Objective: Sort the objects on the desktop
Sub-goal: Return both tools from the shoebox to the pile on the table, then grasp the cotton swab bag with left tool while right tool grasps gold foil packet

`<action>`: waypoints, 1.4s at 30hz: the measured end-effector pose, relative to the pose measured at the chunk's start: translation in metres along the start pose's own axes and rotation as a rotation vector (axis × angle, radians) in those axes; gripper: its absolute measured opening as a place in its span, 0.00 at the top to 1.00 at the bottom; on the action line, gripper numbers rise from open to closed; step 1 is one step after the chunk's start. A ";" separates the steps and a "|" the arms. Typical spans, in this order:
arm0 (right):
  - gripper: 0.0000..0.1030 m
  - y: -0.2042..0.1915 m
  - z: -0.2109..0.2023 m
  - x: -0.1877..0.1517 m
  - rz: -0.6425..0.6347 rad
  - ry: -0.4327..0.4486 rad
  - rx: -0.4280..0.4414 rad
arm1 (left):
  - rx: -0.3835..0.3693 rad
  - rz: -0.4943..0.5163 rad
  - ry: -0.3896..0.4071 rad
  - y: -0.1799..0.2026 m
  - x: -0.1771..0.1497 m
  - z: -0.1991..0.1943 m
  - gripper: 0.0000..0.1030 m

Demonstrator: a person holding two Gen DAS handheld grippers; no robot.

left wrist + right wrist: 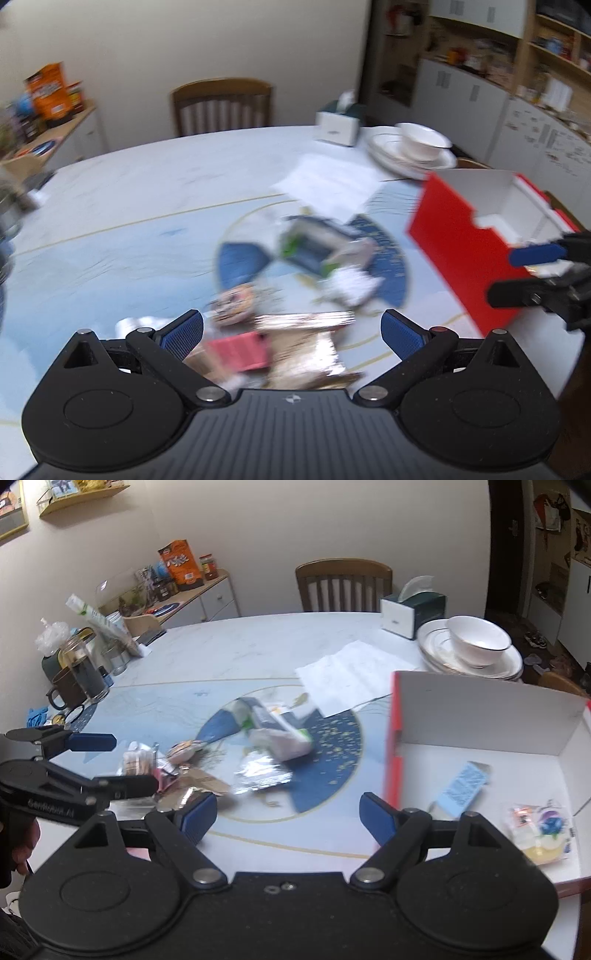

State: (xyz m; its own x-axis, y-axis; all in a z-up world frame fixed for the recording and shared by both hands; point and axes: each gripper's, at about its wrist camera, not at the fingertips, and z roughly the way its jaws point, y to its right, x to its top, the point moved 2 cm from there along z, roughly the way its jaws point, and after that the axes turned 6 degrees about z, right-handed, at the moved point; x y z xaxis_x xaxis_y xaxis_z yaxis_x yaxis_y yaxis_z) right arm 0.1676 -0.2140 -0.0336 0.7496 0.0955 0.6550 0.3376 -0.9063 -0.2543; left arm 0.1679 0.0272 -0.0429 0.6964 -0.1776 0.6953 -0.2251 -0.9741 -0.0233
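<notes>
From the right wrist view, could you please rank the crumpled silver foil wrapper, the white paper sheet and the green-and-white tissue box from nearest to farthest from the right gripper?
1. Crumpled silver foil wrapper, just ahead of the right gripper.
2. White paper sheet, mid-table, slightly right.
3. Green-and-white tissue box, far edge by the chair.

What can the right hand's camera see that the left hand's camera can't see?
Only the right wrist view looks down inside the red box: a light blue packet and a wrapped snack lie on its floor. It also shows a glass jar and a brown mug at the table's left edge.

Only the left wrist view shows the wall of shelves and cabinets.

Both show the pile of wrappers, the tissue box, the stacked plates with a bowl, the chair, and both grippers open.
</notes>
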 end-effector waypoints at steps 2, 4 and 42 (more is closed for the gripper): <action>0.19 -0.011 0.006 -0.003 -0.009 -0.008 0.001 | 0.029 -0.033 0.007 -0.015 -0.004 -0.001 0.00; 0.19 -0.022 0.012 -0.007 -0.019 -0.015 0.005 | 0.055 -0.060 -0.001 -0.028 -0.007 0.001 0.00; 0.20 -0.104 0.123 -0.022 -0.025 -0.143 -0.014 | 0.046 -0.066 -0.120 -0.081 -0.046 0.056 0.05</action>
State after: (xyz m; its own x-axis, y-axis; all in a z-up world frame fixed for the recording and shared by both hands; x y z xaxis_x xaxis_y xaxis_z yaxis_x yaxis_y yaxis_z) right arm 0.1861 -0.0716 -0.1089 0.8147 0.1749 0.5529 0.3499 -0.9086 -0.2281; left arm 0.1923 0.1061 -0.1127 0.7856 -0.1252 0.6059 -0.1460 -0.9892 -0.0150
